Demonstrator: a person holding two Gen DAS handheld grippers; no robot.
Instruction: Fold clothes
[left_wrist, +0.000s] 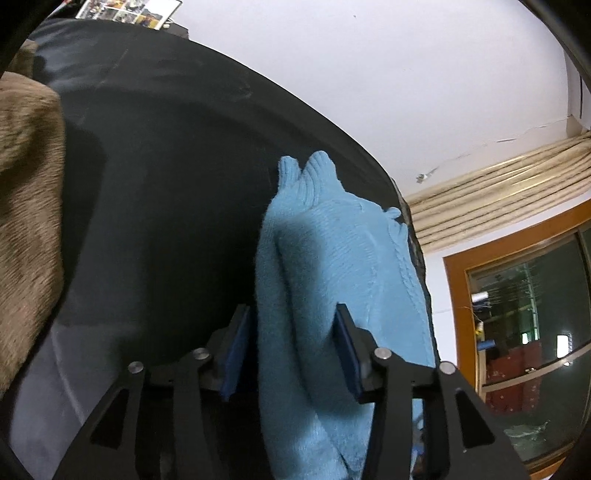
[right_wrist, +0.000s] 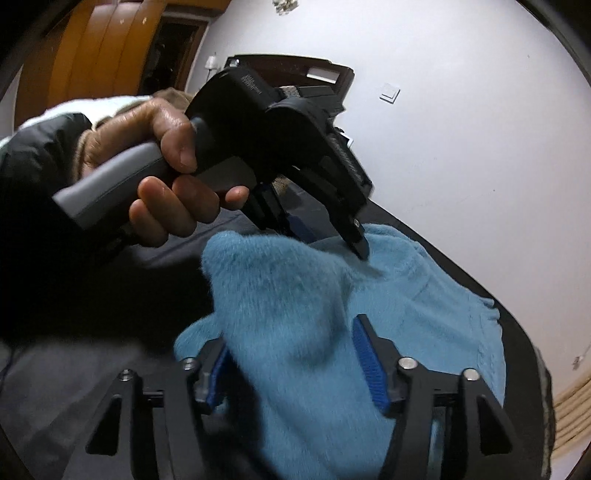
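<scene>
A light blue knit sweater (left_wrist: 332, 266) lies on a black surface (left_wrist: 166, 184), partly folded, with a thick fold running toward the camera. My left gripper (left_wrist: 291, 354) is open, its blue pads on either side of that fold without pinching it. In the right wrist view the sweater (right_wrist: 295, 314) bulges up between the fingers of my right gripper (right_wrist: 291, 365), which is also open around the cloth. The left gripper (right_wrist: 325, 236), held in a hand (right_wrist: 166, 177), rests on the sweater's far part.
A brown furry fabric (left_wrist: 26, 206) lies at the left on the black surface. A curtain (left_wrist: 498, 192) and a wood-framed window (left_wrist: 517, 302) are at the right. A white wall (right_wrist: 461, 129) and a wooden door (right_wrist: 92, 48) stand behind.
</scene>
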